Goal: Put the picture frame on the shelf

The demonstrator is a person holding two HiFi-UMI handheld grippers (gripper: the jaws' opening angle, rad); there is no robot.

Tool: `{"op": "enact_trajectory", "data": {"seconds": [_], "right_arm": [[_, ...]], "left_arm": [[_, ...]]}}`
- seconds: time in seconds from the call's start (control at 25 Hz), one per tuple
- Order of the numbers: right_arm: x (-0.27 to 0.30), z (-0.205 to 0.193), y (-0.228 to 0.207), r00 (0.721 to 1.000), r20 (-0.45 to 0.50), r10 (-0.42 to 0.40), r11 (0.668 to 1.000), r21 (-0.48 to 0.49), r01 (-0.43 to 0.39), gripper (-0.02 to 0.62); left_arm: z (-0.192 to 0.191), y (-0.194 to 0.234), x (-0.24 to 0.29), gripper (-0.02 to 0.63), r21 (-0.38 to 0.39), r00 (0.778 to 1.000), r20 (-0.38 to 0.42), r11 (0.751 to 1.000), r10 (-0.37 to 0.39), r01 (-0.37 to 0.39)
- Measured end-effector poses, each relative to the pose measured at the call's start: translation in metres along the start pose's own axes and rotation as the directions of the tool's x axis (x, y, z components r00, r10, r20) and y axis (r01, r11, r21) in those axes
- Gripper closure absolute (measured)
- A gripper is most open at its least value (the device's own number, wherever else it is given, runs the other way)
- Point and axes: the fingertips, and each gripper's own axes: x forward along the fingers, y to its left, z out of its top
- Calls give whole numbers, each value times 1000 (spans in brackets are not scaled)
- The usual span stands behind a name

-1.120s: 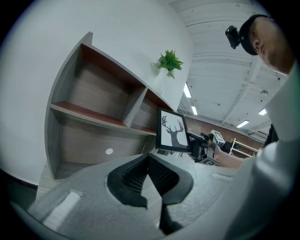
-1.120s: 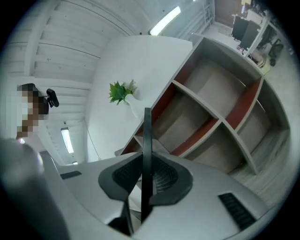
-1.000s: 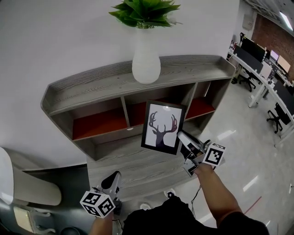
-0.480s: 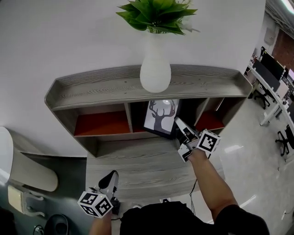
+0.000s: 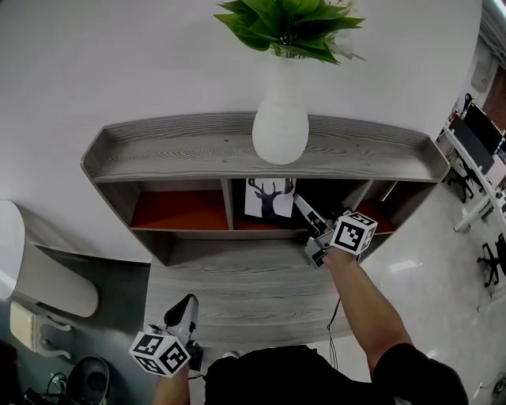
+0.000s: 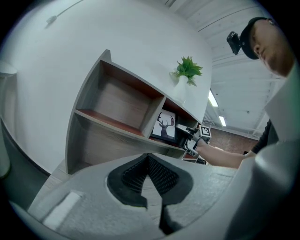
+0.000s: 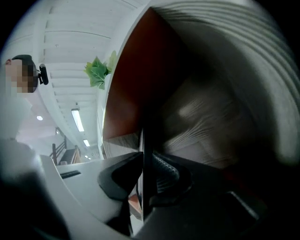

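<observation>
Nearest the wearer, low at the left of the head view, the left tool (image 5: 184, 307) hangs idle in front of the shelf unit (image 5: 190, 150); its own view shows its ribbed pads closed together with nothing between them. Further out, the right arm reaches across the unit's grey wood-grain lower board (image 5: 237, 277), and the right tool (image 5: 303, 212) pokes into the middle compartment (image 5: 316, 194), whose floor is red. This tool grips the picture frame (image 5: 269, 199), a black-edged print of a deer's antlered head, by its right edge; in the right tool's view the frame shows edge-on as a thin dark strip clamped between narrowly parted pads. A second ago the frame was held out in the open over the lower board, tilted towards the camera; now it stands nearly upright inside the middle compartment, tucked under the top board, so placement looks almost done and only setting down and letting go seem left. Whether its bottom edge rests on the red floor cannot be told. On the top board, further back, a white vase (image 5: 280, 119) holds a green plant (image 5: 292, 24) against a plain white wall (image 5: 118, 63)
</observation>
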Motion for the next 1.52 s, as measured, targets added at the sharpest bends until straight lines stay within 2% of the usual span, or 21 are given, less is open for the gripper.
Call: {"op": "enact_trajectory", "data": {"seconds": [0.2, 0.44, 0.64, 1.0, 1.28, 1.52], "right_arm": [[14, 0, -19, 995, -20, -97, 994, -55, 96, 510], [34, 0, -24, 986, -33, -164, 974, -162, 157, 508], [43, -7, -33, 974, -42, -221, 962, -173, 211, 508], [56, 2, -43, 950, 9, -312, 916, -262, 303, 508], [63, 7, -48, 934, 31, -356, 890, -296, 348, 506], [61, 7, -48, 935, 32, -354, 890, -296, 347, 503]], "left_arm": [[1, 6, -2, 598, -5, 1000, 4, 1000, 16, -16], [0, 12, -2, 597, -10, 1000, -2, 1000, 14, -14], [-1, 17, -3, 597, -16, 1000, -5, 1000, 10, -10], [0, 25, 1, 597, -17, 1000, -13, 1000, -2, 2], [5, 26, 6, 597, -9, 1000, -19, 1000, -19, 19], [3, 21, 11, 597, -5, 999, -31, 999, -43, 43]]}}
